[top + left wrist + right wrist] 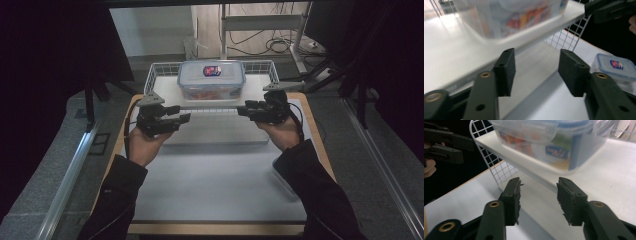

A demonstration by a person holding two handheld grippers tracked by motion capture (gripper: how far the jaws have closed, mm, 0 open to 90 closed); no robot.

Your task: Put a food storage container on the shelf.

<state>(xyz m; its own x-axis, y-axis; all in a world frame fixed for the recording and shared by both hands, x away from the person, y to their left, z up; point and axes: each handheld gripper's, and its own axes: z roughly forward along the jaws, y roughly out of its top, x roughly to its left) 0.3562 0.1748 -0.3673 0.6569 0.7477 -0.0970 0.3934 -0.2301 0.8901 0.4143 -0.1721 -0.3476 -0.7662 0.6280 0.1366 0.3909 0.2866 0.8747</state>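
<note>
A clear food box [211, 80] with a blue-edged lid, perhaps holding packets, sits in a white wire tray [159, 74]. The left gripper [184, 118] and right gripper [242, 109] gape half-open, empty, near the tray's front edge.

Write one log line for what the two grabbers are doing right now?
left gripper: open, holds nothing | right gripper: open, holds nothing | lidded plastic box: on white shelf, untouched

The clear plastic lidded box [211, 80] has a blue-rimmed lid with a red-and-blue label, and orange and red packaging shows through its walls. It sits in a white wire-grid basket [156, 71] on a white tray. The bench [210, 185] is pale grey-white with a light wooden edge. Both grippers' fingers [514, 197] are black.
</note>
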